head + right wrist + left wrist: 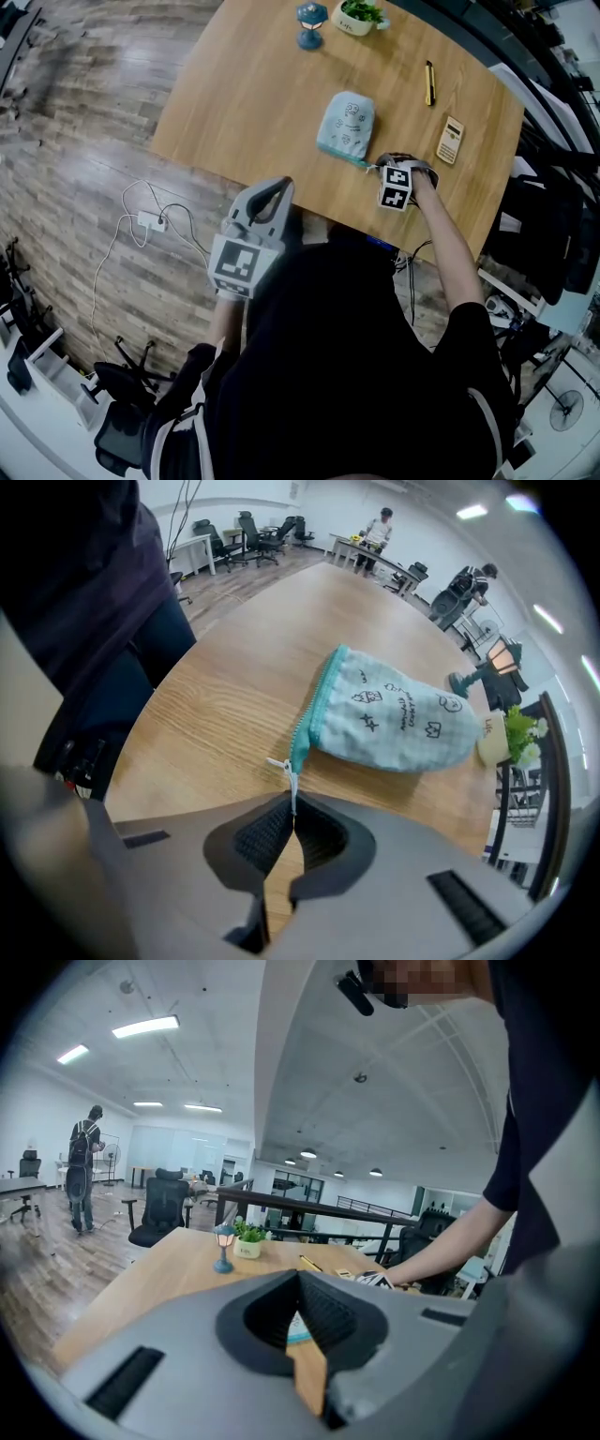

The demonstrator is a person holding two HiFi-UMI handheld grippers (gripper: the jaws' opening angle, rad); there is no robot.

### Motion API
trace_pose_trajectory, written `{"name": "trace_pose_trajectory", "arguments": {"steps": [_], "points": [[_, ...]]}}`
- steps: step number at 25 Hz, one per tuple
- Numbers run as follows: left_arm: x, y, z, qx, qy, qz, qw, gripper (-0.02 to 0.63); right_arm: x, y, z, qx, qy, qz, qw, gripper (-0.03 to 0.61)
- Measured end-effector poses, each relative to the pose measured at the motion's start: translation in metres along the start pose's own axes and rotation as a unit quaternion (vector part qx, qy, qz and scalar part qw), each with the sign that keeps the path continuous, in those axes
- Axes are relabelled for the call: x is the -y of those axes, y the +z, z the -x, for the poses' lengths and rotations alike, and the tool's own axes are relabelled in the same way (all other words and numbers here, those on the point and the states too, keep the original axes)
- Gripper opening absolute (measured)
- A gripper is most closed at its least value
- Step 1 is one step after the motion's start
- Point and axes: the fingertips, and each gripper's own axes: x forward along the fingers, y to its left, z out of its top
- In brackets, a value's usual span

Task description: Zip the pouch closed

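- The left gripper [280, 185] hangs over the near edge of the table [234, 103], well apart from everything on it. In its own view its jaws [300, 1277] meet at the tips with nothing between them.
- The right gripper [378, 163] points steeply down at the table, just right of the pouch's near corner. Its jaws [292, 810] are pressed together on the pull [289, 778], a thin white tab that rises out of the pinch to the slider.
- The slider sits at the near end of the teal zip [314, 705], which runs along one end of the pouch. Whether the zip is open or closed along its length cannot be told.
- The pouch [345, 125] lies flat on the table, pale blue with small dark doodles [398, 719], and looks lightly stuffed.
- A calculator [451, 140] lies to the right of the pouch, near the table's right edge.
- A yellow and black tool [430, 82] lies further back.
- At the far edge, a small blue lamp [311, 23] stands beside a white plant pot [359, 17].
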Motion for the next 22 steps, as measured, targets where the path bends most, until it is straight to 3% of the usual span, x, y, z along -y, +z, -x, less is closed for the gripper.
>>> {"name": "trace_pose_trajectory", "arguments": {"steps": [5,8,11,15,19,22], "points": [[0.000,0.001,-0.006,0.005,-0.017,-0.007,0.9998,0.002,0.009,0.008,0.025,0.021,-0.023,-0.060,0.998,0.017],[0.005,0.008,-0.016,0.011,-0.038,-0.020,0.9990,0.002,0.022,0.031,0.068,0.078,-0.052,-0.126,0.988,0.017],[0.013,0.016,-0.026,0.019,-0.064,-0.036,0.9971,0.002,0.041,0.062,0.134,0.172,-0.089,-0.222,0.955,0.017],[0.030,0.033,-0.039,0.030,-0.106,-0.068,0.9916,0.002,0.051,0.084,0.222,0.253,-0.156,-0.300,0.907,0.017],[0.061,0.046,-0.053,0.038,-0.166,-0.124,0.9776,0.002,0.042,0.089,0.273,0.261,-0.229,-0.320,0.881,0.017],[0.085,0.050,-0.058,0.036,-0.210,-0.165,0.9630,0.002,0.031,0.086,0.289,0.253,-0.259,-0.351,0.864,0.017]]}}
